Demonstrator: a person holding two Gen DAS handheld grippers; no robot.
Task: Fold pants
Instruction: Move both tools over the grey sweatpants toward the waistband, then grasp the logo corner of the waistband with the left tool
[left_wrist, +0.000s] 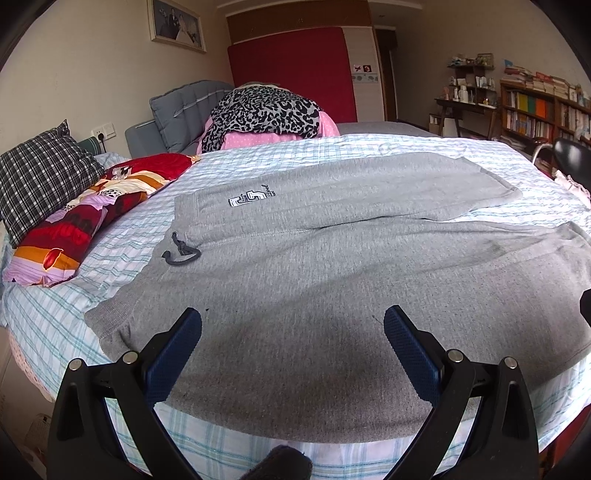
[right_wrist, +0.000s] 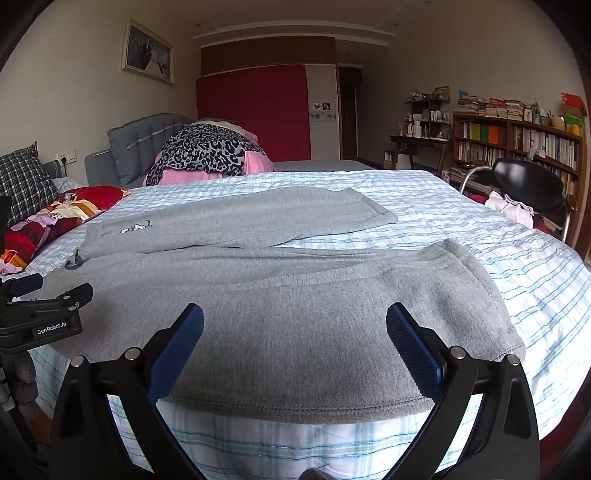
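Note:
Grey sweatpants (left_wrist: 314, 266) lie spread flat on the bed, waistband to the left with a dark drawstring (left_wrist: 181, 251) and a white logo patch (left_wrist: 251, 198), both legs running right. My left gripper (left_wrist: 292, 325) is open above the near leg close to the waistband, holding nothing. My right gripper (right_wrist: 294, 321) is open above the near leg (right_wrist: 314, 306) close to its cuff end, holding nothing. The far leg (right_wrist: 258, 214) lies beyond. The left gripper also shows at the left edge of the right wrist view (right_wrist: 40, 306).
The bed has a blue-striped white sheet (left_wrist: 266, 155). Pillows (left_wrist: 74, 229) and a plaid cushion (left_wrist: 40, 181) lie at the left. A leopard-print pile (left_wrist: 266, 110) sits at the far side. A black chair (right_wrist: 528, 181) and bookshelves (right_wrist: 517, 144) stand at the right.

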